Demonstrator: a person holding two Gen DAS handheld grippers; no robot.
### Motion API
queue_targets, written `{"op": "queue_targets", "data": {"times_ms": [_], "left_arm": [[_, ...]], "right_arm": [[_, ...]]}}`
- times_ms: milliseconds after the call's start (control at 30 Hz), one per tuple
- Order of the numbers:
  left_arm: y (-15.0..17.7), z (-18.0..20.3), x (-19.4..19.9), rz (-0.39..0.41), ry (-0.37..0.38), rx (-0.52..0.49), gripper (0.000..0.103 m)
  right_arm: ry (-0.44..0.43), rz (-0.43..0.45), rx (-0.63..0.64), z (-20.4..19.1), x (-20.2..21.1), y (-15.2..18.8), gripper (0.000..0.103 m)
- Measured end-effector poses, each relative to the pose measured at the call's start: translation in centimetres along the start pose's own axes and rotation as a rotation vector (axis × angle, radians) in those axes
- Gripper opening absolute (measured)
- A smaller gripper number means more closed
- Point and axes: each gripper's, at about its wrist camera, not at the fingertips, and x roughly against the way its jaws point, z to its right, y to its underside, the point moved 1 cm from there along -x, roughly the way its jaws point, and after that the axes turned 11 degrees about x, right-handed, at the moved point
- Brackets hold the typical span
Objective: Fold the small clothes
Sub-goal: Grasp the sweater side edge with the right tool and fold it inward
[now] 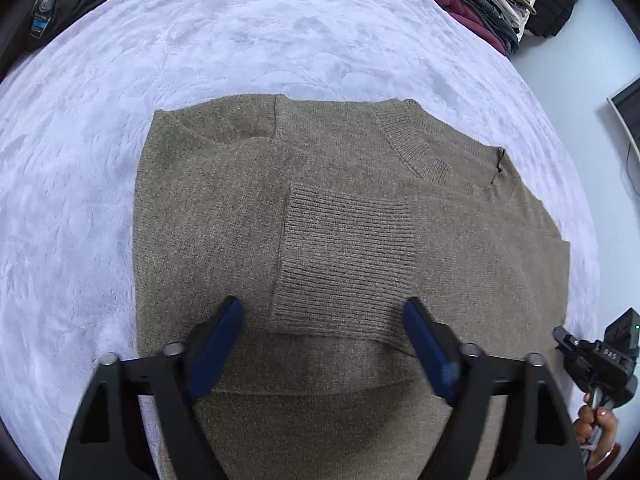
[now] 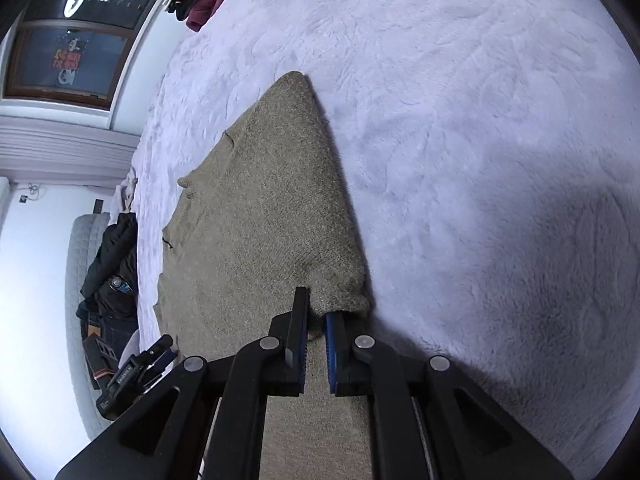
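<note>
1. While the olive-brown knit sweater [image 1: 248, 208] lies flat on the bed [image 1: 80, 208], its sleeves are already folded in over the body – a ribbed cuff [image 1: 344, 260] rests across the middle, and the ribbed neckline [image 1: 416, 148] points toward the far right of the left wrist view.
2. The left gripper [image 1: 320, 320] hangs over the near part of the sweater, pointing steeply down. Its blue fingers [image 1: 224, 332] stand spread, one on either side of the cuff's near end, with nothing pinched between them.
3. The right gripper [image 2: 318, 312] is at the sweater's side edge. Its fingers [image 2: 301, 312] are pressed nearly together and pinch a corner of the knit [image 2: 340, 300], which bunches just past the fingertips.
4. The relation that matters: from the right gripper the sweater [image 2: 260, 200] runs lengthwise straight away, its long axis in line with the fingers, with bare bed to the right. From the left gripper the fabric lies directly below and ahead.
5. A judgement – the right hand already has its hold, so the next fold probably waits on the left fingers coming down to take the matching edge.
6. No container is in use. A pile of folded clothes [image 1: 480, 4] sits at the bed's far corner, well apart from the sweater, and a black bag [image 1: 556, 0] stands beside that pile.
</note>
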Motion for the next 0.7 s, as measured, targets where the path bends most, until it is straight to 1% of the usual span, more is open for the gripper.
{"op": "queue_targets", "data": {"times_ms": [33, 67, 100, 133, 167, 200, 333, 367, 433, 467, 533, 567, 600, 633, 667, 700], "left_arm": [[-0.1, 0.0, 0.1, -0.006, 0.009, 0.002, 0.046], [-0.2, 0.0, 0.1, -0.012, 0.013, 0.004, 0.039], [-0.2, 0.0, 0.2, -0.020, 0.028, 0.005, 0.030], [-0.2, -0.1, 0.3, -0.035, 0.058, 0.007, 0.020], [-0.3, 0.1, 0.3, -0.042, 0.073, 0.010, 0.019], [-0.2, 0.3, 0.5, -0.036, 0.070, 0.008, 0.018], [0.4, 0.5, 2.7, 0.024, 0.070, -0.020, 0.017], [0.7, 0.2, 2.5, 0.018, 0.058, -0.024, 0.017], [1.1, -0.6, 1.3, -0.006, 0.000, -0.032, 0.017], [1.3, -1.0, 1.1, -0.007, -0.011, -0.033, 0.018], [1.5, -1.5, 1.3, 0.016, -0.023, -0.019, 0.024], [1.6, -1.5, 1.6, 0.031, -0.044, -0.011, 0.027], [1.6, -1.6, 1.8, 0.041, -0.071, -0.004, 0.042], [1.7, -1.7, 2.1, 0.053, -0.101, 0.003, 0.061], [1.8, -1.9, 2.6, 0.072, -0.127, 0.008, 0.067], [1.9, -2.0, 3.0, 0.088, -0.149, 0.005, 0.068]], "right_arm": [[0.001, -0.001, 0.002, 0.2, 0.3, 0.0, 0.008], [0.000, -0.002, 0.001, 0.3, 0.3, 0.0, 0.009], [-0.002, -0.003, -0.002, 0.3, 0.3, 0.0, 0.008], [-0.003, -0.004, -0.003, 0.4, 0.4, 0.0, 0.008], [0.000, -0.005, 0.000, 0.3, 0.5, -0.1, 0.009], [0.005, -0.006, 0.007, 0.1, 0.3, -0.1, 0.008], [0.017, -0.011, 0.027, -0.8, 0.3, -0.4, 0.009], [0.021, -0.014, 0.039, -0.9, 0.2, -0.4, 0.009], [0.030, -0.027, 0.058, -1.0, -0.2, -0.4, 0.009], [0.032, -0.032, 0.059, -0.9, -0.4, -0.4, 0.009], [0.031, -0.037, 0.051, -0.6, -0.8, -0.4, 0.009], [0.031, -0.037, 0.048, -0.6, -0.7, -0.4, 0.009], [0.031, -0.039, 0.051, -0.7, -0.6, -0.3, 0.010], [0.035, -0.042, 0.056, -0.8, -0.5, -0.3, 0.012], [0.039, -0.047, 0.062, -1.0, -0.3, -0.3, 0.017], [0.048, -0.054, 0.070, -1.3, -0.1, -0.2, 0.024]]}}
